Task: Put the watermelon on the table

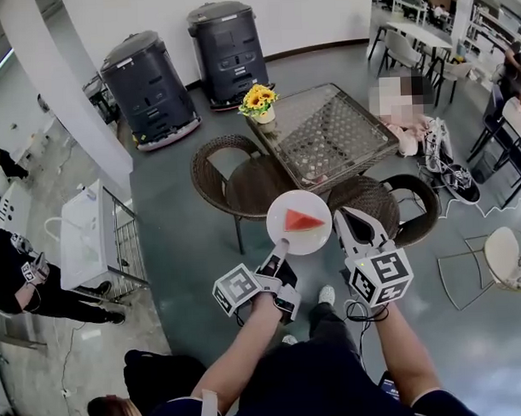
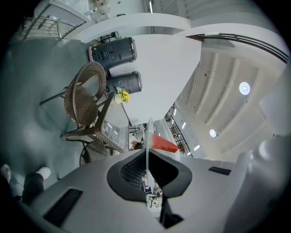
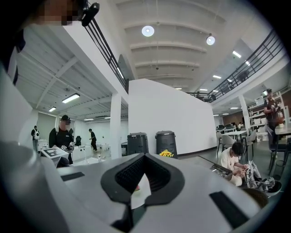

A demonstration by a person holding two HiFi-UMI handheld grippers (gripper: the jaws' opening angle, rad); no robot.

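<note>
A red watermelon slice (image 1: pixel 303 219) lies on a round white plate (image 1: pixel 287 234). My left gripper (image 1: pixel 281 245) is shut on the plate's near rim and holds it in the air over the floor, short of the glass-topped wicker table (image 1: pixel 326 128). In the left gripper view the thin plate rim (image 2: pixel 148 136) runs between the pads, with the watermelon slice (image 2: pixel 163 143) just right of it. My right gripper (image 1: pixel 344 215) hovers beside the plate's right edge, jaws together and holding nothing. In the right gripper view, a bit of the plate (image 3: pixel 142 193) shows past the right gripper (image 3: pixel 138 182).
A pot of yellow flowers (image 1: pixel 258 101) stands on the table's far left corner. Wicker chairs (image 1: pixel 234 174) (image 1: pixel 388 203) flank the table's near side. Two black bins (image 1: pixel 150 87) (image 1: pixel 229 46) stand behind. A seated person (image 1: pixel 402 113) is right of the table, and a white cart (image 1: pixel 91 234) stands at the left.
</note>
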